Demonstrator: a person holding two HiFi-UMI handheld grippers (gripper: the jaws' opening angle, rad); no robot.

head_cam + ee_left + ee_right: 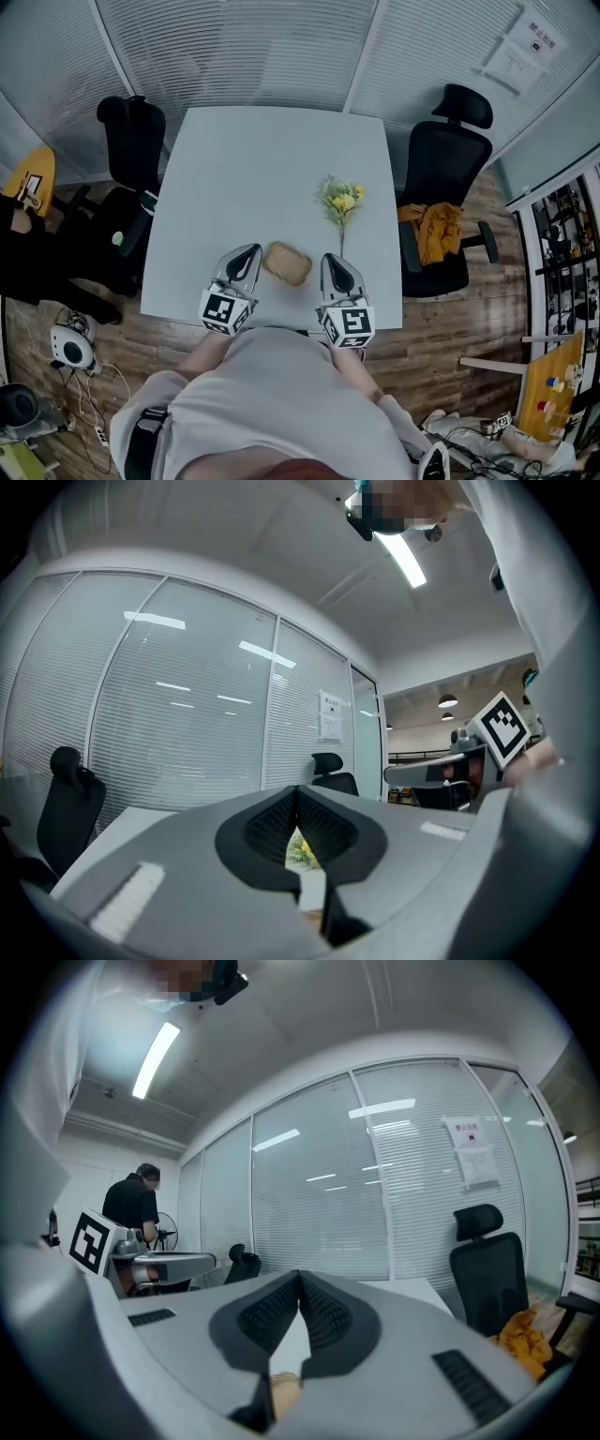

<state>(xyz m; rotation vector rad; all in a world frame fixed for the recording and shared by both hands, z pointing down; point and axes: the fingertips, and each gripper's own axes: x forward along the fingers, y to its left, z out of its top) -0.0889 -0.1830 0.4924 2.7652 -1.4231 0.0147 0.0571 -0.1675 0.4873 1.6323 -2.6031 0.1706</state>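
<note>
- While both tools sit low over the near edge of the pale table (262, 159), the left gripper (249, 253) has its jaws pressed together at the tips, with nothing pinched between them; the left gripper view (298, 789) shows the ribbed pads meeting at a point.
- The right gripper (330, 259) is likewise closed and empty, its pads meeting tip to tip in the right gripper view (299, 1274).
- A tan rounded object (287, 263) lies flat on the table between the two grippers, just beside each; whether either touches it cannot be told.
- That object shows as a tan sliver below the closed tips in the right gripper view (284, 1393).
- A small bunch of flowers (340, 199), yellow and green, lies farther out on the table, beyond the right gripper, and shows through the gap under the left jaws (300, 852).
- One black office chair (131, 141) stands at the table's left side; another (448, 159) at the right carries an orange cloth (436, 230).
</note>
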